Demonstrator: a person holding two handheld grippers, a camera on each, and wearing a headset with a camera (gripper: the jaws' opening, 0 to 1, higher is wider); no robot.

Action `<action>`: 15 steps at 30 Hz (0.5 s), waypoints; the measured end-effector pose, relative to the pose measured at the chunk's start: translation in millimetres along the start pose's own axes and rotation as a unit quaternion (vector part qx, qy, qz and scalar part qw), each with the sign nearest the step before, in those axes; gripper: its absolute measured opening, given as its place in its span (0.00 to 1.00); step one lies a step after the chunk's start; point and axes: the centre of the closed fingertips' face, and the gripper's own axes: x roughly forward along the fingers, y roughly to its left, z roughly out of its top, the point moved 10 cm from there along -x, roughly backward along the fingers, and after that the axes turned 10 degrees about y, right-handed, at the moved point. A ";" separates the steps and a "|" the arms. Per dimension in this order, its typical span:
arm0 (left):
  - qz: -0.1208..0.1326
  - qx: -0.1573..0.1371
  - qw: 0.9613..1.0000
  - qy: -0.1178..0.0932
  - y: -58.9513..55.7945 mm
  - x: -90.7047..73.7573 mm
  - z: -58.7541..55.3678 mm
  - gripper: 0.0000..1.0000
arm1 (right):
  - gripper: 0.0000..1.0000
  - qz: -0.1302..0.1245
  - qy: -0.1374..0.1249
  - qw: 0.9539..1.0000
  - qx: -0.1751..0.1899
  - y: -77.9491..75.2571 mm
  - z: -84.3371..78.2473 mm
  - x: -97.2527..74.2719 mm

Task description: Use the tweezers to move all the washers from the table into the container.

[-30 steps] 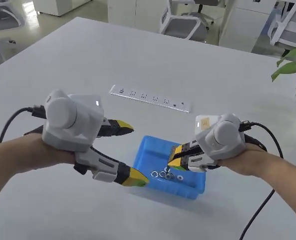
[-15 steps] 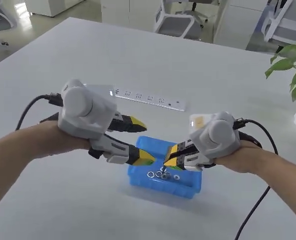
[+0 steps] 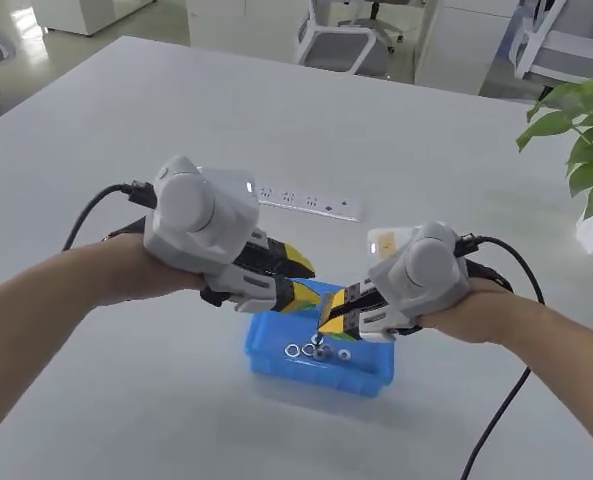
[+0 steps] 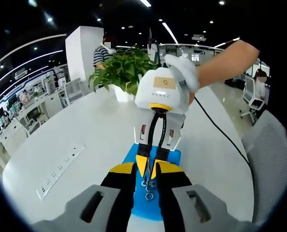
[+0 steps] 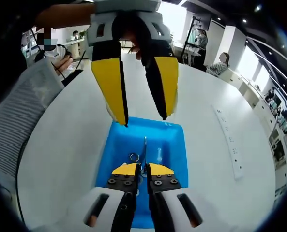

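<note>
Head view: two hands are holding tools low over a blue container (image 3: 316, 378) in the lower centre of the frame. The left tool (image 3: 309, 283) is pointing in from the left with its jaws parted, grasping nothing. The right tool (image 3: 328, 318) is reaching in from the right. Several washers (image 3: 308, 350) are lying in a row inside the container, and none is showing on the desk (image 3: 126, 120).

Left gripper view: the right tool is facing the camera at centre frame, just beyond the left tool's spread jaws.

Right gripper view: the right tool is clenching the tweezers (image 5: 144, 147), whose tips are pointing into the container beside one washer.

The tools are crowding each other, so a nudge from the left tool is likely to knock the tweezers or shove the container.

The desk is looking pale grey and smooth, and it is carrying a white power strip (image 3: 306, 202). Office chairs (image 3: 336, 40) and a leafy plant (image 3: 588, 150) are standing around it.
</note>
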 end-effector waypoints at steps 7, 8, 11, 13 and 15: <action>-0.012 0.023 1.000 0.011 0.9 12.7 3.3 0.13 | 0.07 0.000 -0.001 1.000 -0.002 0.2 -0.3 -0.2; -0.014 0.025 0.999 0.014 1.0 14.1 3.6 0.12 | 0.07 0.001 -0.001 1.000 -0.002 0.2 -0.5 -0.3; -0.019 0.037 0.999 0.018 1.4 18.1 4.7 0.09 | 0.07 0.000 -0.001 1.000 -0.003 0.3 -0.8 -0.4; -0.021 0.040 0.999 0.020 2.5 20.6 5.1 0.08 | 0.07 0.001 -0.001 1.000 -0.003 0.6 -0.8 -0.4; -0.021 0.049 0.998 0.026 3.6 22.7 5.1 0.07 | 0.07 0.001 -0.001 1.000 -0.003 0.6 -1.0 -0.5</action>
